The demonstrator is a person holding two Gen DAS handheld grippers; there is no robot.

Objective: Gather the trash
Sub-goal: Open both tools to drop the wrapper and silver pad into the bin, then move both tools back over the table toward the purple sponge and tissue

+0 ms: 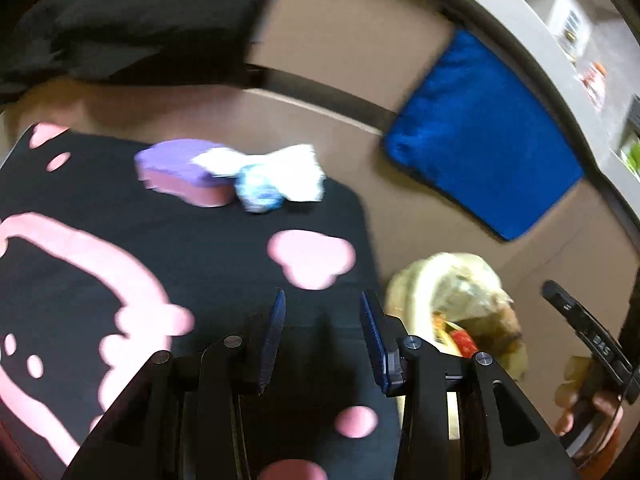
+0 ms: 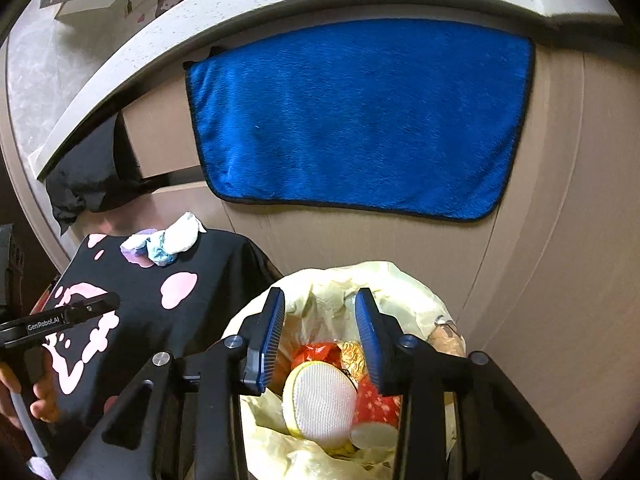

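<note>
A purple sponge [image 1: 180, 170], a crumpled white tissue [image 1: 288, 172] and a blue-white paper ball [image 1: 258, 192] lie together at the far end of a black cloth with pink shapes [image 1: 200, 248]. My left gripper [image 1: 323, 296] hovers open over that cloth with nothing between its fingers. My right gripper [image 2: 319, 294] stands open above a trash bin lined with a yellow bag [image 2: 400, 280]. Below it in the bin lie a round white pad [image 2: 320, 404], a red paper cup [image 2: 376, 408] and orange and gold wrappers. The same pile shows in the right wrist view, led by the tissue [image 2: 182, 232].
A blue towel [image 2: 360, 120] hangs on the beige cabinet front under a pale counter edge [image 2: 240, 8]. A black garment [image 2: 88, 172] hangs at the left. The bin [image 1: 420, 280] stands right of the covered surface. A hand [image 2: 44, 400] holds the left gripper.
</note>
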